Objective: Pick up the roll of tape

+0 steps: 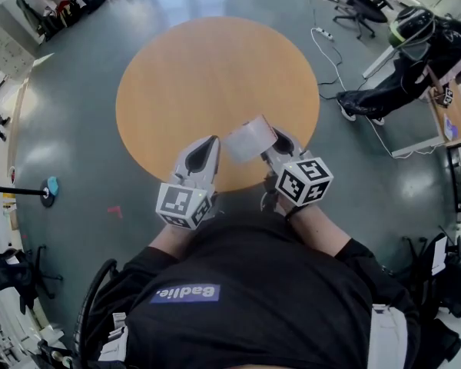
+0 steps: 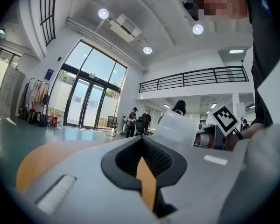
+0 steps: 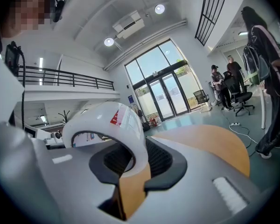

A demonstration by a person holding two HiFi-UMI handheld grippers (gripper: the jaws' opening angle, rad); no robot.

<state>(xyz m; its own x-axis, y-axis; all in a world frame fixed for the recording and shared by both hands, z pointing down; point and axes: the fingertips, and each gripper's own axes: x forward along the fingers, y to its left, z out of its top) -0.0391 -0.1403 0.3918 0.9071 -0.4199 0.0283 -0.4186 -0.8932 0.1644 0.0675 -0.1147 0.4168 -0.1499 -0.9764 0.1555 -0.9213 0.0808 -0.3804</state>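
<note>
Clear tape roll [image 3: 128, 125] is being pinched by the R gripper [image 1: 275, 141], up off the round desk [image 1: 207, 68]. L gripper [image 1: 209, 148] is pressed together, empty. Pick-up looks abt done; next, a firm, steady pinch is being called for.

Roll of tape [image 1: 250, 139] is sitting between the right gripper's [image 1: 273, 141] jaws, over the table's [image 1: 215, 75] 6 o'clock edge. Left gripper [image 1: 210, 144] is hanging just beside it at 9 o'clock. Power strip [image 1: 323, 33] is lying on the floor at the table's 2 o'clock.
</note>
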